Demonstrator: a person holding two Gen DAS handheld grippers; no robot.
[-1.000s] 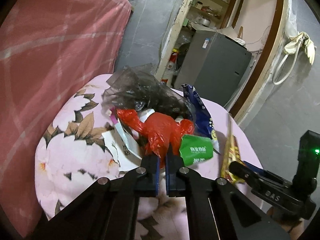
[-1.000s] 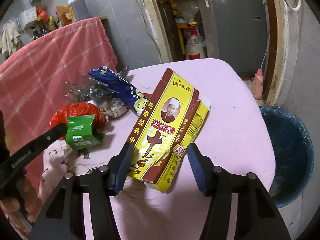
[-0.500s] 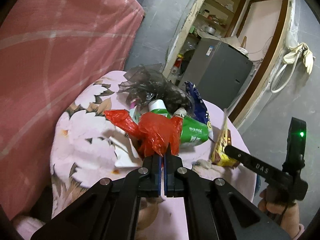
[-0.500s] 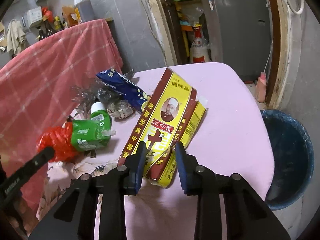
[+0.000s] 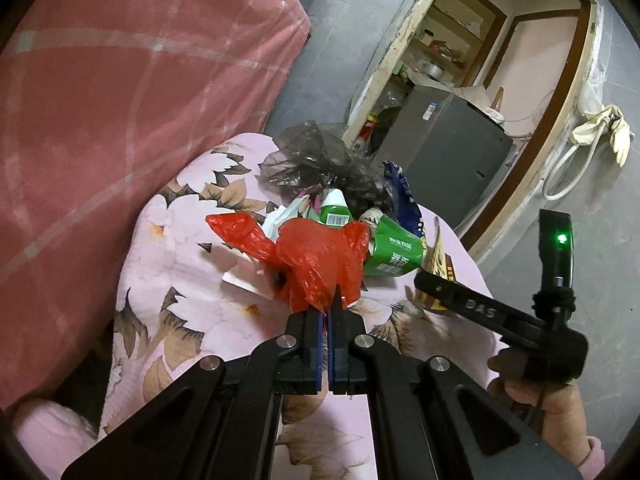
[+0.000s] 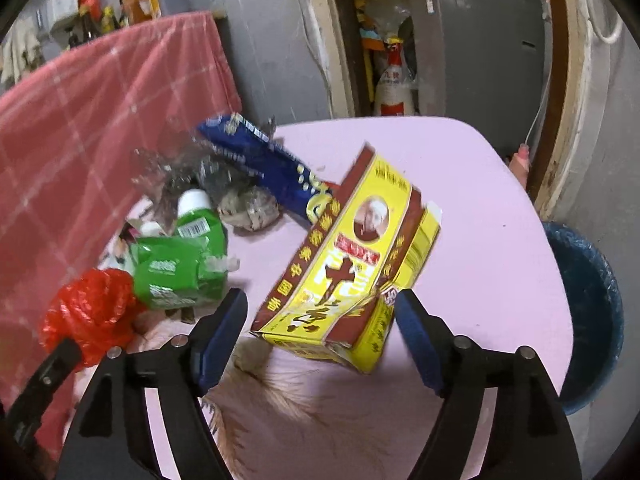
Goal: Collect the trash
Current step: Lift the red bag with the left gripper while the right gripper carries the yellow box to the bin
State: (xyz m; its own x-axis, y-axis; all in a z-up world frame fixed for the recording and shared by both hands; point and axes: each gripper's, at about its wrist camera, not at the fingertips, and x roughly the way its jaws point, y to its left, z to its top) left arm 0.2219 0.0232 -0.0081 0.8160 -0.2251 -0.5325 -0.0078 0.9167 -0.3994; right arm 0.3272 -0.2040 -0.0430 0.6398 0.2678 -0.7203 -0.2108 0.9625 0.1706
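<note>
My left claw [image 5: 327,312] pinches the red bag [image 5: 320,258]; my right claw [image 6: 320,320] gapes wide around the yellow box [image 6: 348,264], which could slip off the bench [image 6: 480,240].

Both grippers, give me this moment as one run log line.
left gripper: shut on red bag | right gripper: open around yellow box | bin: beside table

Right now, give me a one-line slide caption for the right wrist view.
Right tongs open around the yellow seasoning box on the pink table, blue bin beside it.
</note>
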